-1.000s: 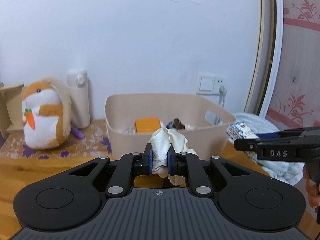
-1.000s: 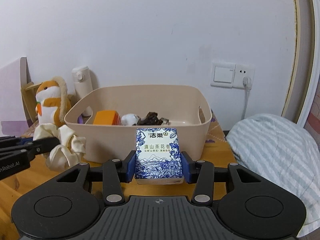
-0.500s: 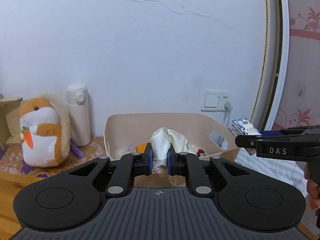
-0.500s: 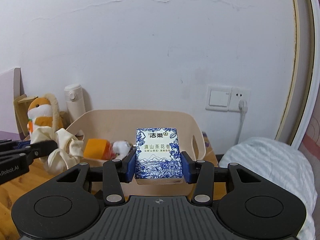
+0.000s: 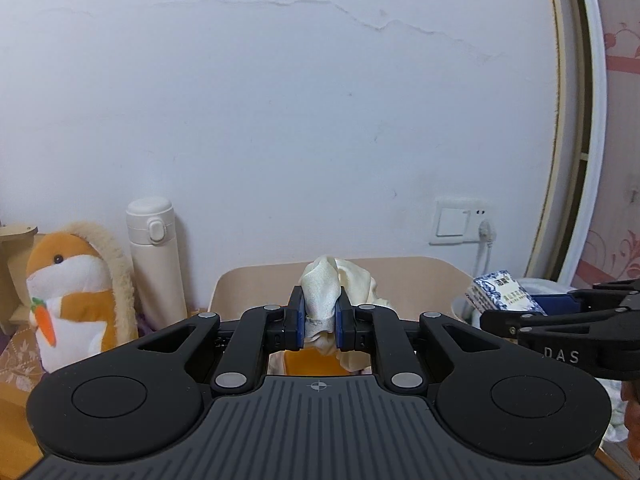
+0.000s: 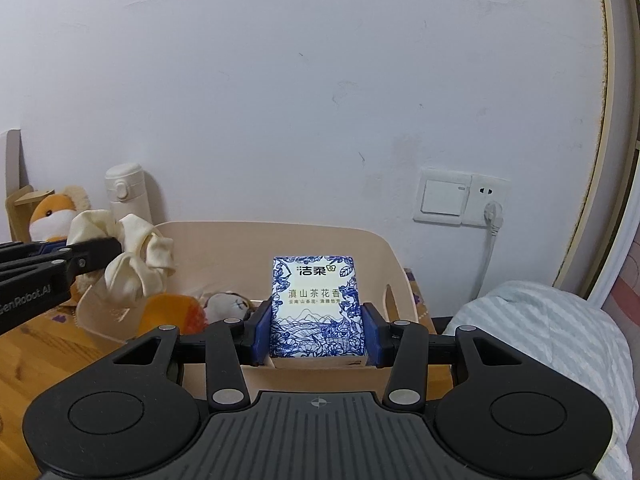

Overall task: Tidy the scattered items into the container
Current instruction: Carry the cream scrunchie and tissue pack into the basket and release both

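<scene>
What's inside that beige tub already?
In the tub: an orange item and a small white stuffed thing. The held tissue pack and gripper hide the rest of its floor.

Both wrist views face wall, close above beige bin — shared, side by side.

surface: wooden table | on it: beige bin, plush hamster, white flask

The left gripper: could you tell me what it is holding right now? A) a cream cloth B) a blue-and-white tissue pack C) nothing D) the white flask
A: the left gripper has its blue pads pinched on the bunched cream cloth; the tissue pack sits in the right gripper.
</scene>
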`<action>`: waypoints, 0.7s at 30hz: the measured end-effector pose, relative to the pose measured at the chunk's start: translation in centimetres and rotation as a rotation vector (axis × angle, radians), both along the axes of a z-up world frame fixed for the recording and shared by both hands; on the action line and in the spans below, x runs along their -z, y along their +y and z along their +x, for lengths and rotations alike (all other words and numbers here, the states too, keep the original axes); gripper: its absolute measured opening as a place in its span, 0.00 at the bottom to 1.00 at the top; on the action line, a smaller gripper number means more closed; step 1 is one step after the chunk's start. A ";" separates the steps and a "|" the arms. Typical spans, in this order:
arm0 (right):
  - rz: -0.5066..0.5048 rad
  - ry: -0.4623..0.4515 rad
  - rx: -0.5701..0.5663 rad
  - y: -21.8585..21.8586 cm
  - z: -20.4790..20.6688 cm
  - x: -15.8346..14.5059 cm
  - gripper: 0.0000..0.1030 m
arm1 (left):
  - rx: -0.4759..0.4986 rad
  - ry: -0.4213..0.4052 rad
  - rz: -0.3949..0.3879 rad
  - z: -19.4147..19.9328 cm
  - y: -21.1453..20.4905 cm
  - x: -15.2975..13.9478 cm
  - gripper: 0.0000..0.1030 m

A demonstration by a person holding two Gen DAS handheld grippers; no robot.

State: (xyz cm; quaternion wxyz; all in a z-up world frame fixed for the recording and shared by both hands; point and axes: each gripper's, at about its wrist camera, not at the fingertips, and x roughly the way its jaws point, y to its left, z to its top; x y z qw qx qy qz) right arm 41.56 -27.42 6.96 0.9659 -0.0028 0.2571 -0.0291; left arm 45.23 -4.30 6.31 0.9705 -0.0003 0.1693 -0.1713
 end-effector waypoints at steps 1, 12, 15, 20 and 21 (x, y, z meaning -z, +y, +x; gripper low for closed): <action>0.000 0.002 0.002 -0.1 0.3 0.1 0.41 | -0.004 0.005 0.003 0.4 -0.2 0.1 0.13; -0.022 0.063 0.017 -0.5 3.9 2.7 0.41 | -0.053 0.063 0.079 3.1 -1.1 2.7 0.13; -0.031 0.099 0.012 -0.5 4.6 3.7 0.41 | -0.071 0.079 0.090 3.7 -0.9 3.2 0.13; -0.048 0.109 0.036 -0.7 5.1 4.6 0.41 | -0.087 0.088 0.112 4.3 -1.0 3.7 0.13; -0.046 0.111 0.037 -0.7 5.1 4.7 0.41 | -0.093 0.092 0.121 4.5 -1.1 3.8 0.13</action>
